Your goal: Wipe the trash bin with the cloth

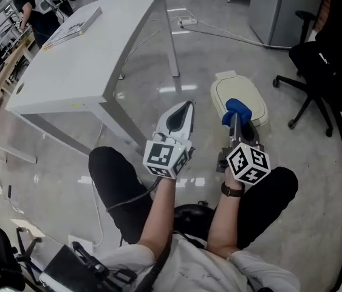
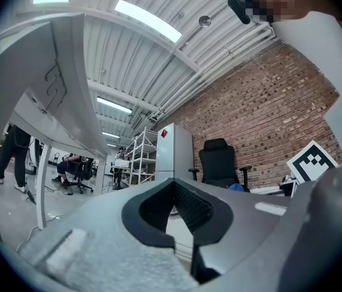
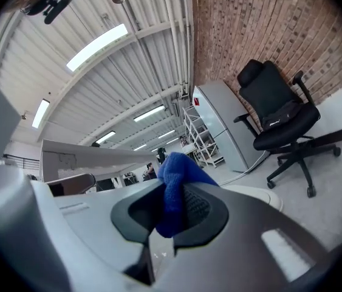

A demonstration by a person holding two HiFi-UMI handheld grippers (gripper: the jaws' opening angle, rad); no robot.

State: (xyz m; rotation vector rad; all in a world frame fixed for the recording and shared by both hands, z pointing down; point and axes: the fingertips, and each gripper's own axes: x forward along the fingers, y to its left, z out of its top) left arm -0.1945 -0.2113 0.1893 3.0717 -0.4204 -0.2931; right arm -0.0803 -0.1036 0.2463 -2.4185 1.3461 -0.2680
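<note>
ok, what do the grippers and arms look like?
The left gripper and right gripper are pale grey wedge-shaped shells with black pads, each carrying a cube of black-and-white square markers. A grey cable trails from the left one. The person wears a white short-sleeved shirt and a dark wristwatch on the right arm.

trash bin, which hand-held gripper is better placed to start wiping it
Right. The right hand-held gripper is shut on the blue cloth and points at the trash bin, overlapping its cream lid in the head view. The left hand-held gripper is shut on nothing and points at the floor beside it.
</note>
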